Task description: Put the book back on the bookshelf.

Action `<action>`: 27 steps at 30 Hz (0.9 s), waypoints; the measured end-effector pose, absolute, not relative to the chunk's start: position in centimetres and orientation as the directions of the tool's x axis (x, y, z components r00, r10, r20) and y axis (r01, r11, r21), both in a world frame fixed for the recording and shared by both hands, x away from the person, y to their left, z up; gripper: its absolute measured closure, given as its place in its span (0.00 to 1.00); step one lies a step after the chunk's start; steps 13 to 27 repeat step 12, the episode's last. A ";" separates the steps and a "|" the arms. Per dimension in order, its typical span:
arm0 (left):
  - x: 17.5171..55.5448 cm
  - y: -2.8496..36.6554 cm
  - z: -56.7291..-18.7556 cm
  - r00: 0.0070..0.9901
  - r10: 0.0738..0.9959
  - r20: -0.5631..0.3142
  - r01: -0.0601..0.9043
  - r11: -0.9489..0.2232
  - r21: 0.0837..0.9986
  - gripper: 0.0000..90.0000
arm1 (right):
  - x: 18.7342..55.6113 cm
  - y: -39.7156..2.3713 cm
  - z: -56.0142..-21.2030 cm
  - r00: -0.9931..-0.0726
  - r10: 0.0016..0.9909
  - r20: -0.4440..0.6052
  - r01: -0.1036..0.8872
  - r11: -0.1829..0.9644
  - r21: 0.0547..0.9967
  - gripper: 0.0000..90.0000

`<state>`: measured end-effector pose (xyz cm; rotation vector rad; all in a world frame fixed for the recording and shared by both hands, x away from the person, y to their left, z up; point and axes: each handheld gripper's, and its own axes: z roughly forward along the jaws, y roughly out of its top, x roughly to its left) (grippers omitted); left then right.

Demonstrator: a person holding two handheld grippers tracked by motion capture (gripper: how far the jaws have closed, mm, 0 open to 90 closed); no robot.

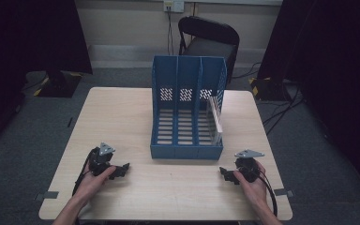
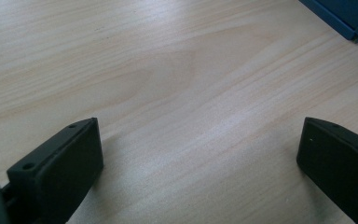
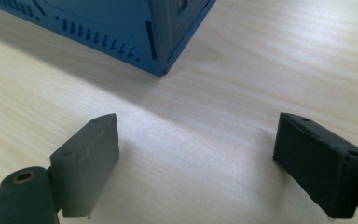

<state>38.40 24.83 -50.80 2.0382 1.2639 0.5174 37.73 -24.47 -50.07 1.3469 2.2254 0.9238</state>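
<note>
A blue three-slot file rack (image 1: 187,110) stands in the middle of the light wooden table (image 1: 122,122). A thin white book or folder (image 1: 214,119) leans in its right slot. My left gripper (image 1: 122,169) rests on the table near the front left, held by a hand, jaws wide apart with bare wood between them (image 2: 200,154). My right gripper (image 1: 225,174) rests near the front right, also open, pointing toward the rack's front right corner (image 3: 161,70). Nothing sits between either pair of jaws (image 3: 196,154).
A black chair (image 1: 208,40) stands behind the table's far edge. Dark curtains hang at both sides. Cables run across the grey carpet at the right (image 1: 281,112). A corner of the blue rack (image 2: 349,18) shows at the top right of the left gripper view.
</note>
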 end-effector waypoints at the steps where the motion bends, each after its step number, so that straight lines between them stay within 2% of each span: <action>1: 38.4 24.8 -50.8 0.453 0.892 -0.013 0.625 -0.307 0.718 0.00 | 37.7 -24.3 -50.3 -0.464 0.886 -0.006 0.622 0.331 0.709 0.13; 3: 38.5 24.8 -50.8 0.453 0.892 -0.013 0.625 -0.308 0.717 0.00 | 37.5 -24.3 -50.6 -0.462 0.887 -0.005 0.601 0.317 0.734 0.13; 27: 38.9 24.6 -50.8 0.455 0.890 -0.012 0.625 -0.309 0.717 0.00 | 37.2 -24.2 -50.6 -0.452 0.892 -0.021 0.596 0.320 0.736 0.14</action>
